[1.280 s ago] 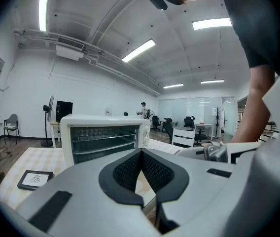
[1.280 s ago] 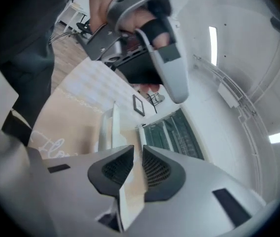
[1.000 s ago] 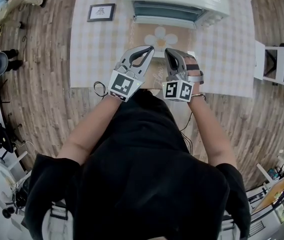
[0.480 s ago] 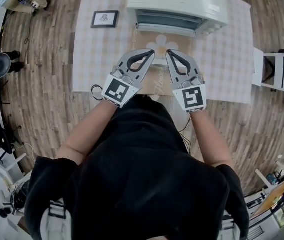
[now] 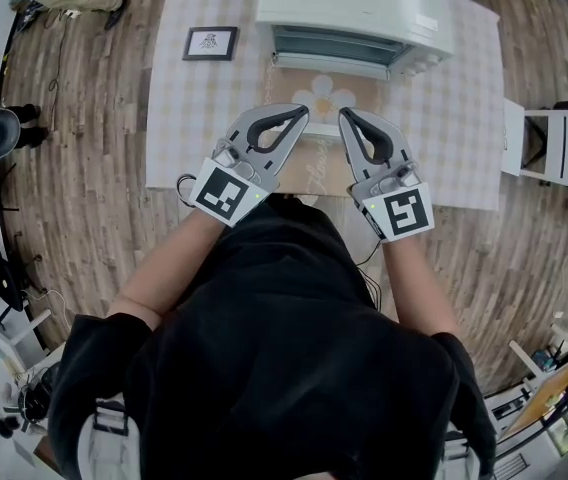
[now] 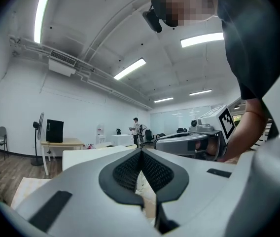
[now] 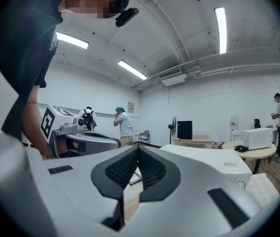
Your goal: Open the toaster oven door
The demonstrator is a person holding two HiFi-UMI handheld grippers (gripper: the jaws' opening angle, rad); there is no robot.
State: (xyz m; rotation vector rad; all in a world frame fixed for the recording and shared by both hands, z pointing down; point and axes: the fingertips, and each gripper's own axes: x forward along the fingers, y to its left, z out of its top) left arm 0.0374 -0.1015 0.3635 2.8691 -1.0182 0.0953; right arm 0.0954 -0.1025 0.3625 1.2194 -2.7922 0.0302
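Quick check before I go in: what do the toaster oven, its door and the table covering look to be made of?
Toaster oven: likely painted metal, with a pale, smooth top.
Door: seems to be dark glass in a pale frame.
Table covering: probably cloth, matte with a faint check pattern.

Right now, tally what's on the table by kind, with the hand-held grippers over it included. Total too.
toaster oven: 1
framed picture: 1
flower placemat: 1
hand-held gripper: 2 (left hand-held gripper, right hand-held gripper)
Total: 5
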